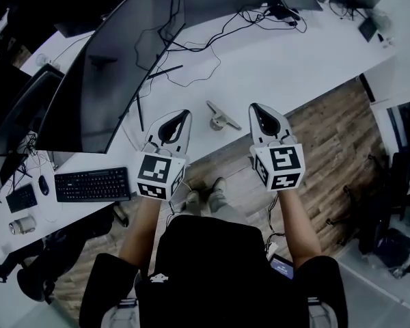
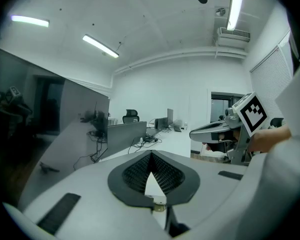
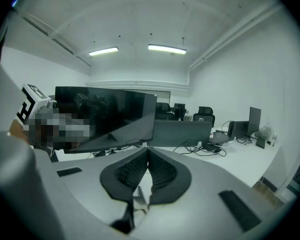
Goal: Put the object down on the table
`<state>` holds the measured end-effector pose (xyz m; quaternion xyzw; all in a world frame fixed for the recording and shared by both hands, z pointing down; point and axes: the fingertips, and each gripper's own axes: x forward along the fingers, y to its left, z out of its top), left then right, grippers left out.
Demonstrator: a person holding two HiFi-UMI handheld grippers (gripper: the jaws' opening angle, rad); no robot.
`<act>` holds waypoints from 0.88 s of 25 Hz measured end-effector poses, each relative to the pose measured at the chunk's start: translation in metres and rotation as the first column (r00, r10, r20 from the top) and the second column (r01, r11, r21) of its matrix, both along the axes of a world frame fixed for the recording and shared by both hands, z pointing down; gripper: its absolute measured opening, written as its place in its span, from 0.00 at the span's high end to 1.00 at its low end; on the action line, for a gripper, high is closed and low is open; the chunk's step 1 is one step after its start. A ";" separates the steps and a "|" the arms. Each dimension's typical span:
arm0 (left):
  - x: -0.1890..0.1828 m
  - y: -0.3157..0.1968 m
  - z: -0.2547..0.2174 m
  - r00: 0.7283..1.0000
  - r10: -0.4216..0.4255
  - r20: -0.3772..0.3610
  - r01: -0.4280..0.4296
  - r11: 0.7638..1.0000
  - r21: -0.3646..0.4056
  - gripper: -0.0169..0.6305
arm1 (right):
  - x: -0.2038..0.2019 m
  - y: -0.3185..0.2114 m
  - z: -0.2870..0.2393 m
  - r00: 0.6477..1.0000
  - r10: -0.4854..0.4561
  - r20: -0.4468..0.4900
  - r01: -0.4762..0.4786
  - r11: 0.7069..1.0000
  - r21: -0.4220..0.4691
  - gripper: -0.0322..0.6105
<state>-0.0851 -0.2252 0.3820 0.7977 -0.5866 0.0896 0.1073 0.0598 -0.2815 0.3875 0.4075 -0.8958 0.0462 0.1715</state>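
A small grey metal object (image 1: 221, 118) lies on the white table (image 1: 287, 63) near its front edge, between my two grippers and touched by neither. My left gripper (image 1: 186, 114) hovers just left of it, its jaws meeting at the tips with nothing between them; the left gripper view shows the same left gripper (image 2: 151, 154) shut and empty. My right gripper (image 1: 253, 106) hangs a little to the object's right, over the table edge. In the right gripper view the right gripper (image 3: 148, 150) has its pads pressed together and holds nothing.
Two big dark monitors (image 1: 116, 67) stand at the left, with loose cables (image 1: 191, 46) behind them. A black keyboard (image 1: 92, 184) and a mouse (image 1: 44, 184) lie at the near left. Wooden floor (image 1: 335, 135) runs to the right of the table.
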 end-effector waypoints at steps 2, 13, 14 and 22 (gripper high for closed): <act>0.002 0.001 -0.010 1.000 0.006 -0.005 -0.006 1.000 0.019 0.95 | 0.006 0.003 -0.013 1.000 0.021 0.023 -0.021 1.000 0.022 0.91; 0.019 0.008 -0.070 0.999 0.040 0.026 -0.043 0.990 0.132 0.95 | 0.037 0.018 -0.074 0.989 0.095 0.112 -0.108 0.987 0.115 0.91; 0.021 0.009 -0.075 0.999 0.041 0.029 -0.045 0.989 0.142 0.95 | 0.040 0.020 -0.079 0.988 0.098 0.118 -0.112 0.986 0.123 0.91; 0.032 0.021 -0.113 0.998 0.047 0.051 -0.057 0.974 0.219 0.95 | 0.057 0.036 -0.115 0.981 0.113 0.160 -0.142 0.973 0.183 0.91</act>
